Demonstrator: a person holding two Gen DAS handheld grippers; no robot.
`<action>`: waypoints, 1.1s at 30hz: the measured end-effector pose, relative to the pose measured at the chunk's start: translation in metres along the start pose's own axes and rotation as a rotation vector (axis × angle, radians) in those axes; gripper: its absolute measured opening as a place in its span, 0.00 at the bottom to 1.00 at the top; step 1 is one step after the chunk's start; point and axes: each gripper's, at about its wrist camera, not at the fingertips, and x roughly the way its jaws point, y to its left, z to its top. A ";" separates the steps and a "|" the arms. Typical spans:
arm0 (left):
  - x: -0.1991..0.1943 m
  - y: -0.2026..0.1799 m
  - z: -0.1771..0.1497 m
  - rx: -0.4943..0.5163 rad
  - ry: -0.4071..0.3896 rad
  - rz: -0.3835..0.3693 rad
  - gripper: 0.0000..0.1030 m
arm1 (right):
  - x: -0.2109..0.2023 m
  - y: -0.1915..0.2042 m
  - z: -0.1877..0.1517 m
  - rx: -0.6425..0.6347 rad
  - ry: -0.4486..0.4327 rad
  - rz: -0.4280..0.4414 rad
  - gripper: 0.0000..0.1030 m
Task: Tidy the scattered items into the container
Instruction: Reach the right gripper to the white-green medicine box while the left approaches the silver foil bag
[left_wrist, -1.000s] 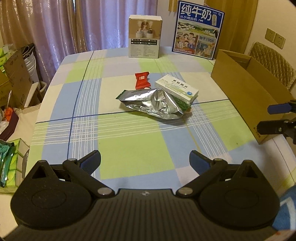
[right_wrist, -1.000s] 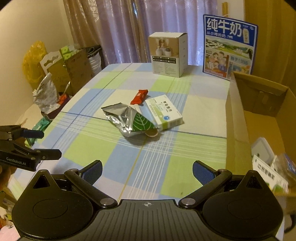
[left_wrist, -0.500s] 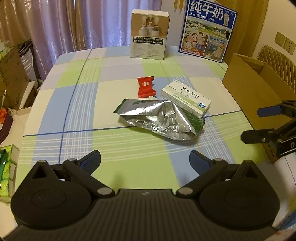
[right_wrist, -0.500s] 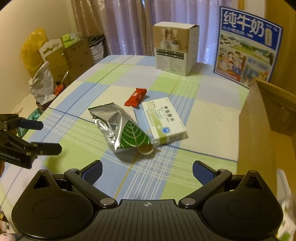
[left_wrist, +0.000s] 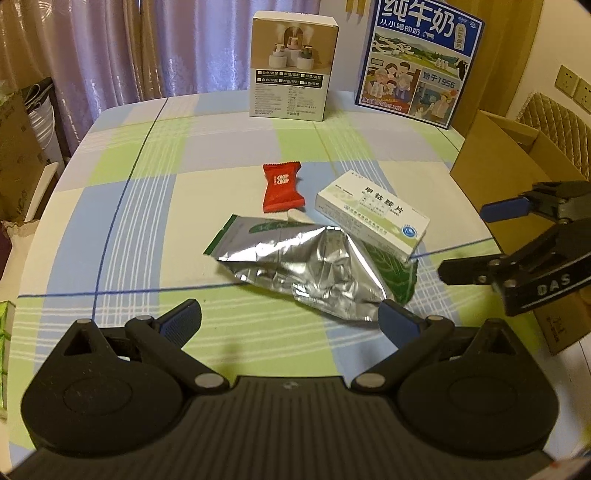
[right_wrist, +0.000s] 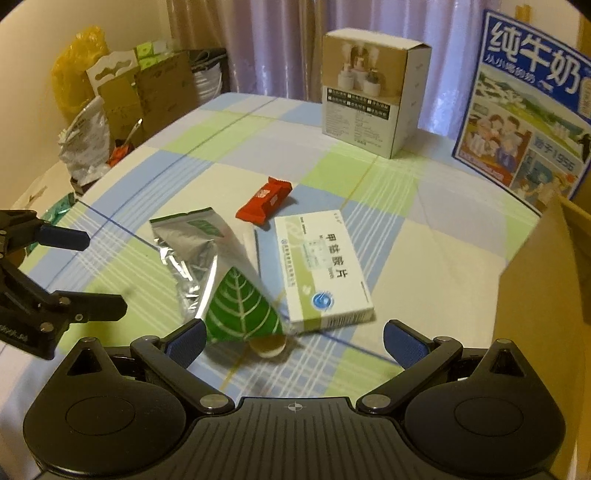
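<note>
Checked cloth covers the desk (left_wrist: 155, 206); foil pouch (left_wrist: 314, 273), medicine box (right_wrist: 317, 273) and red sweet (left_wrist: 282, 187) lie clustered centrally. I hold both claws, left claw (left_wrist: 290, 319) and right claw (right_wrist: 293, 338), wide open and empty; cardboard container (left_wrist: 517, 162) waits right.

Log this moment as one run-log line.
left: open, empty | right: open, empty | pouch, medicine box, red packet: on table | cardboard box: right edge

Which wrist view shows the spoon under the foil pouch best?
The right wrist view: the spoon shows its round bowl past the foil pouch, and its handle beside the medicine box. The left wrist view shows only the handle tip.
</note>
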 end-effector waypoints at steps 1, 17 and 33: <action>0.003 0.000 0.002 0.001 0.001 0.002 0.97 | 0.005 -0.003 0.003 0.004 0.006 0.002 0.95; 0.035 0.013 0.008 -0.039 0.013 -0.004 0.97 | 0.065 -0.017 0.030 -0.076 0.037 0.023 0.85; 0.035 0.016 0.005 -0.055 0.029 -0.013 0.97 | 0.070 -0.013 0.032 -0.130 0.077 0.005 0.65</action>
